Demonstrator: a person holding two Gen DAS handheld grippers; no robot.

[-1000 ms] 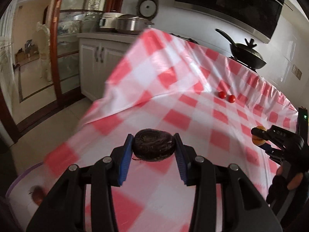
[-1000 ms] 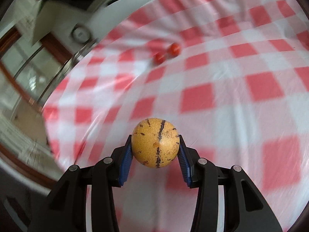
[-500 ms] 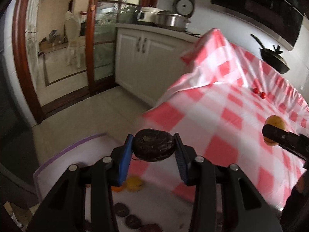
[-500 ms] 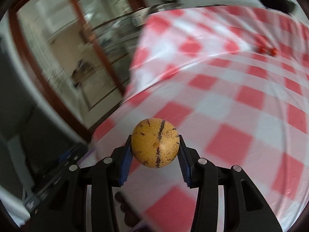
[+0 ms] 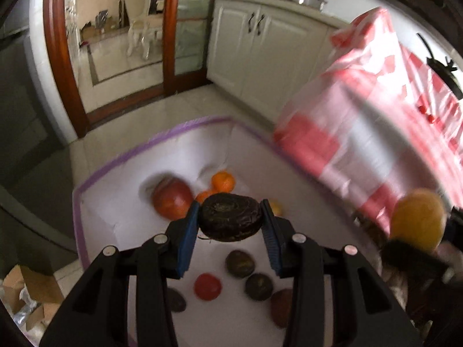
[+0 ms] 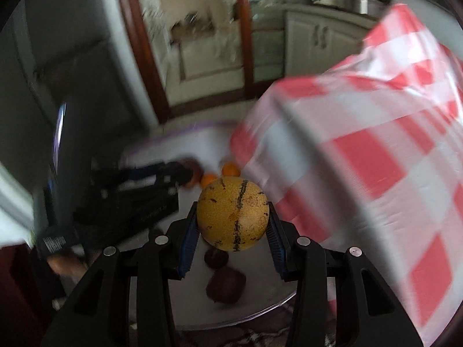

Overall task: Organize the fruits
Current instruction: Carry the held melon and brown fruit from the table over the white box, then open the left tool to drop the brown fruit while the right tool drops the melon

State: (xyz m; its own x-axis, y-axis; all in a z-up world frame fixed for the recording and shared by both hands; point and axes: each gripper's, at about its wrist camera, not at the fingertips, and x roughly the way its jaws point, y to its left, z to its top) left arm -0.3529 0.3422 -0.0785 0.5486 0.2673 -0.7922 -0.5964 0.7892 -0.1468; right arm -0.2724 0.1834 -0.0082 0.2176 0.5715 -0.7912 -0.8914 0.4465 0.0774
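Note:
My left gripper [image 5: 230, 225] is shut on a dark wrinkled fruit [image 5: 230, 220] and holds it above a white box with a purple rim [image 5: 121, 159]. The box holds a red apple [image 5: 172, 199], small oranges [image 5: 222, 181], a red tomato [image 5: 207, 286] and several dark fruits [image 5: 240, 263]. My right gripper [image 6: 233, 227] is shut on a yellow spotted fruit [image 6: 233, 212], also over the box [image 6: 188, 286]. That yellow fruit shows in the left wrist view [image 5: 416, 225] at the right. The left gripper shows in the right wrist view [image 6: 139, 193] at the left.
The table with the red-and-white checked cloth [image 5: 376, 133] stands right of the box, its edge hanging beside it. Two small red tomatoes [image 5: 426, 114] lie far on it. White cabinets [image 5: 260, 55] and a wooden door frame [image 5: 60, 57] stand behind. Cardboard [image 5: 26, 292] lies at lower left.
Both grippers have swung left off the table and down over the white box, each still holding its fruit. The box's contents have come into full view.

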